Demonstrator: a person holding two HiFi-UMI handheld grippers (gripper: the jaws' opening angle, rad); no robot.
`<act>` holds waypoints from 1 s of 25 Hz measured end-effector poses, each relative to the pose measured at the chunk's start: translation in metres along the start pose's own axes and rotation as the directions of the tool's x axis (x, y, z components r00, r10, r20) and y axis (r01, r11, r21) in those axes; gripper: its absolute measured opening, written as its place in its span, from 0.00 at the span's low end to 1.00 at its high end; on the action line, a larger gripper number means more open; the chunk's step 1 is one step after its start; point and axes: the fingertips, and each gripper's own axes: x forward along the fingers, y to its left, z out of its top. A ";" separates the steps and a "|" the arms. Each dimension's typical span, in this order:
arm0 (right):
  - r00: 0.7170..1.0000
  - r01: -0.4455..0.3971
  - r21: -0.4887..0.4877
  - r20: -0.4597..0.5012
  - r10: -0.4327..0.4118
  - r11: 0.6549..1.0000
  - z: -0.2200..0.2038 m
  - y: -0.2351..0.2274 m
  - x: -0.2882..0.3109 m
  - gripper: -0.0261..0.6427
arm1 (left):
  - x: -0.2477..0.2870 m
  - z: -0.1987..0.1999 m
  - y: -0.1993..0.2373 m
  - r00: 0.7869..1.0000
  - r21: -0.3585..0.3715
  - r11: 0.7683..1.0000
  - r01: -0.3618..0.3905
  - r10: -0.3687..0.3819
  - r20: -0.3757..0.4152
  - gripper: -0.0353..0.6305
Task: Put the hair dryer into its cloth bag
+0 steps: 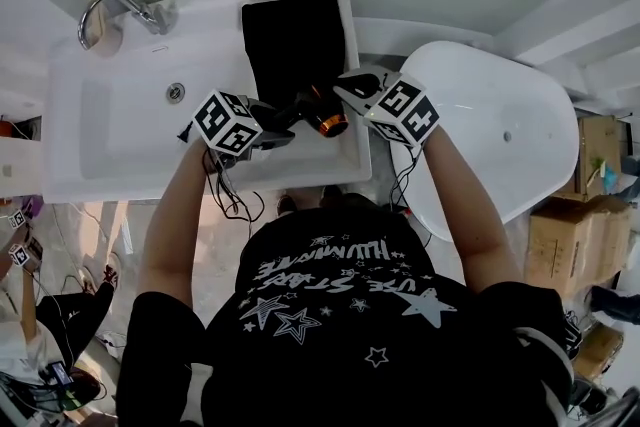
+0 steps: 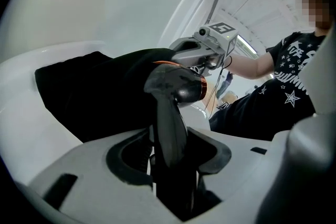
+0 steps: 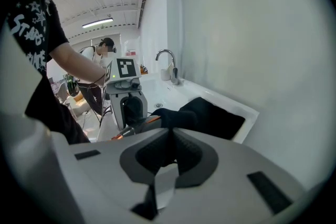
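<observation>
A black cloth bag (image 1: 295,40) lies over the right end of the white sink (image 1: 120,125). The dark hair dryer (image 1: 318,118), with an orange ring at its nozzle, hangs just before the bag's near end. My left gripper (image 1: 278,128) is shut on the dryer's handle (image 2: 170,128), and the dryer's head (image 2: 181,85) stands against the bag (image 2: 89,92). My right gripper (image 1: 347,87) is shut on the bag's near edge. In the right gripper view the jaws (image 3: 169,136) meet on dark cloth and a pale tag (image 3: 164,186), with the bag (image 3: 210,115) beyond.
A chrome faucet (image 1: 110,10) stands at the sink's far left and a drain (image 1: 175,93) sits in the basin. A white bathtub (image 1: 500,135) is on the right, with cardboard boxes (image 1: 565,235) beside it. Another person (image 3: 107,50) stands far off.
</observation>
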 end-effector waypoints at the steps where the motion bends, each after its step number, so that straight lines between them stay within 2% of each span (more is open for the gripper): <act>1: 1.000 -0.002 -0.002 0.003 0.002 1.000 0.000 0.000 -0.001 0.07 | 0.000 0.001 0.004 1.000 -0.006 1.000 -0.016 0.016 -0.002 0.36; 6: 1.000 -0.001 -0.014 0.015 0.001 1.000 0.005 0.001 -0.002 0.07 | -0.003 0.010 0.024 0.996 -0.050 0.995 -0.084 0.085 0.005 0.36; 12: 1.000 -0.007 -0.022 0.013 0.007 1.000 0.004 0.000 -0.001 0.07 | -0.004 0.015 0.036 0.993 -0.061 0.992 -0.115 0.115 -0.008 0.36; 17: 1.000 -0.016 -0.025 0.022 0.016 1.000 0.003 0.005 -0.003 0.07 | -0.010 0.018 0.048 0.987 -0.109 0.981 -0.159 0.162 0.021 0.36; 25: 0.999 -0.038 -0.050 0.028 0.039 0.998 0.005 0.017 -0.001 0.07 | -0.023 0.035 0.075 0.955 -0.222 0.939 -0.264 0.286 0.073 0.36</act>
